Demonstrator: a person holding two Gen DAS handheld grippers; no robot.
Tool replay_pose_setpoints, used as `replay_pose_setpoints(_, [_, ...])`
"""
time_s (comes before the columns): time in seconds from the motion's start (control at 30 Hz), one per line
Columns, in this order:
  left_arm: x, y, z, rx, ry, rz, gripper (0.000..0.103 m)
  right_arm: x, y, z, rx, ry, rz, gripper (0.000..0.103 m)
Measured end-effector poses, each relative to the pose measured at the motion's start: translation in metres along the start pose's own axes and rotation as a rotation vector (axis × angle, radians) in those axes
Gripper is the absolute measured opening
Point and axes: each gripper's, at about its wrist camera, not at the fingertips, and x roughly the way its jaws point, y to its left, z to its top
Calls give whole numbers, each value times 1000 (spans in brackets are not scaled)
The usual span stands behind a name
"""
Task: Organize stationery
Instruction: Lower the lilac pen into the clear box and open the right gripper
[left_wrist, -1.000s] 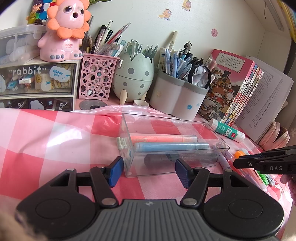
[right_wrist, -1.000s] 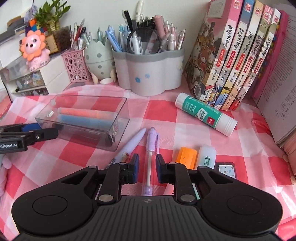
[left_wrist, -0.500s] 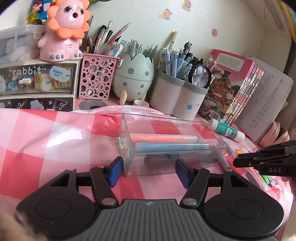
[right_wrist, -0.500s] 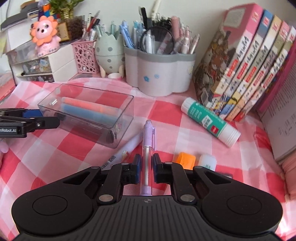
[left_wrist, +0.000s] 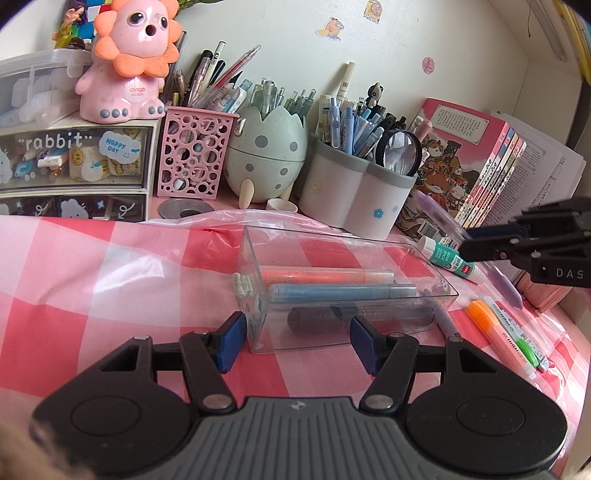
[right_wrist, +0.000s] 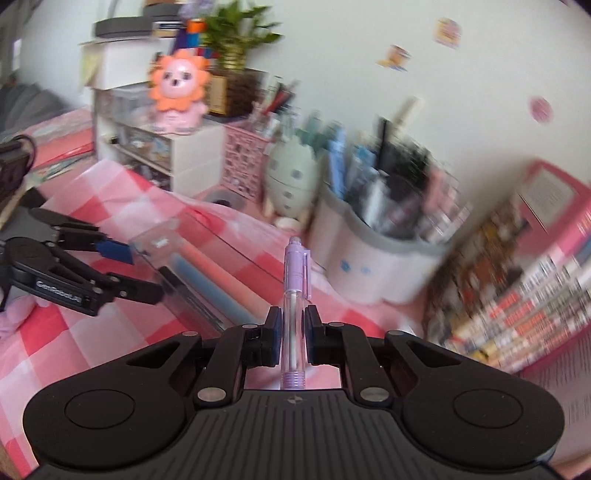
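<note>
Step in hand: right gripper (right_wrist: 291, 338) clamped on lilac pen (right_wrist: 294, 295), held in the air right of clear box (left_wrist: 343, 291) with 3 markers in it; left gripper (left_wrist: 297, 341) wide open, empty, straddling box's near end; next: lower pen into box

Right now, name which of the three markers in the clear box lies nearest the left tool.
The black marker, lying against the clear plastic box's front wall; the blue and orange ones lie behind it.
</note>
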Motion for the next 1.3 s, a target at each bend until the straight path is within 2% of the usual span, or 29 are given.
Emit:
replay_pose_setpoints(0.2, [0,0,0,0,0,0,36,10,20,18,-179,-9,86,10])
replay_pose_setpoints(0.43, [0,0,0,0,0,0,36,25,44,34,-388,47,182,10])
replay_pose_setpoints(0.6, [0,0,0,0,0,-1,36,34,52,39,-459,85,231,10])
replay_pose_setpoints(0.73, [0,0,0,0,0,0,36,38,54,41,-475,108,257,12])
replay_pose_setpoints(0.77, [0,0,0,0,0,-1,36,39,54,41,-469,110,259,19])
replay_pose_setpoints(0.83, [0,0,0,-2,0,-1,36,38,53,41,-456,103,261,28])
replay_pose_setpoints(1.3, [0,0,0,-2,-1,-1,36,26,44,37,-379,65,215,31])
